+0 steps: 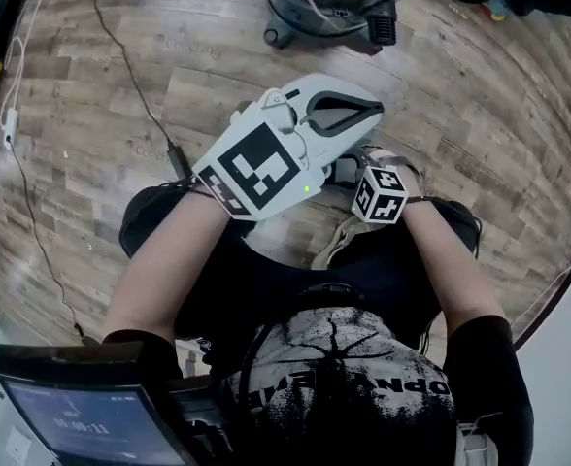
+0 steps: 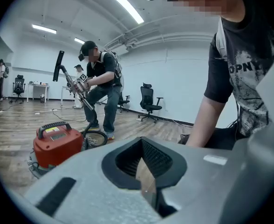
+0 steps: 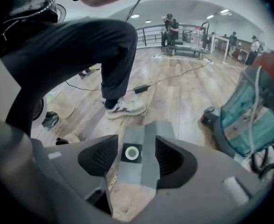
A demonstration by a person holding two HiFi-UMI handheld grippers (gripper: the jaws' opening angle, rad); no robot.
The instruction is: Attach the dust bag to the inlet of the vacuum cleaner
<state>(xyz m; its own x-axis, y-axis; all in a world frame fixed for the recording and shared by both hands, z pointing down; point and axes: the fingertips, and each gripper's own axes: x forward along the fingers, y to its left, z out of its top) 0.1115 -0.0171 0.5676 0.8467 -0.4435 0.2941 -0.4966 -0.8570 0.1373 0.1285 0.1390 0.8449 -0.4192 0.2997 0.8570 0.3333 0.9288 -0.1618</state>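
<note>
**A:** How far along is the job?

**B:** Barely begun, I'd judge. The left gripper [image 1: 371,112], pale grey plastic, has its jaws clenched together on nothing. It sits on the person's side of the grey drum vacuum cleaner [image 1: 332,6] with the red-orange top, well apart from it.

**A:** And the bag?

**B:** The folded grey-and-beige dust bag [image 3: 131,171], with a dark square collar and a white ring, lies low by the person's legs. It too is on the near side of the vacuum cleaner and well apart from it. The right gripper [image 3: 136,143] points down over it with its jaws spread wide. The bag shows in the gap, but the pads don't seem to press on it, so I take it as not grasped.

**A:** So what's left?

**B:** Nearly everything: take hold of the bag, carry it across to the vacuum cleaner, and seat the collar on the inlet. No view shows me that inlet.
</note>
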